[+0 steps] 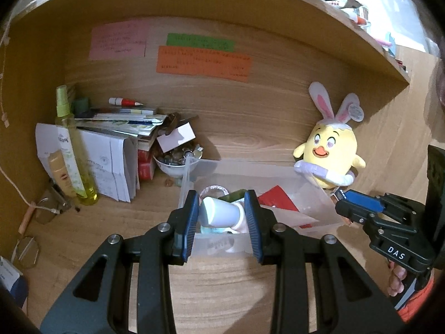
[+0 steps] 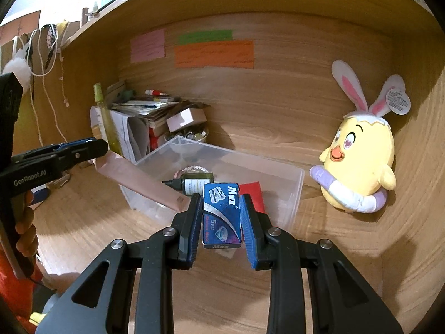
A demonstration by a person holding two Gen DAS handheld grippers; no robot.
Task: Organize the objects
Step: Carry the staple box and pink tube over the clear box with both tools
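My left gripper [image 1: 222,197] is shut on a pink tube [image 1: 219,213] with a pale grey-blue cap, held just above the near side of a clear plastic bin [image 1: 250,164]. In the right wrist view that tube [image 2: 139,179] slants from the left gripper [image 2: 97,147] down over the bin's left rim [image 2: 155,154]. My right gripper [image 2: 221,199] is shut on a blue "Max" box [image 2: 221,218] over the bin's front. Inside the bin lie a dark dropper bottle [image 2: 194,184] and a red box [image 2: 251,194]. The right gripper [image 1: 342,203] also shows at the bin's right end.
A yellow chick plush with bunny ears [image 2: 361,161] leans on the back wall to the right. At the left stand a green spray bottle [image 1: 69,144], a pile of papers and books [image 1: 116,130] and a bowl of small items [image 1: 173,162]. Glasses [image 1: 27,250] lie near left. A shelf hangs overhead.
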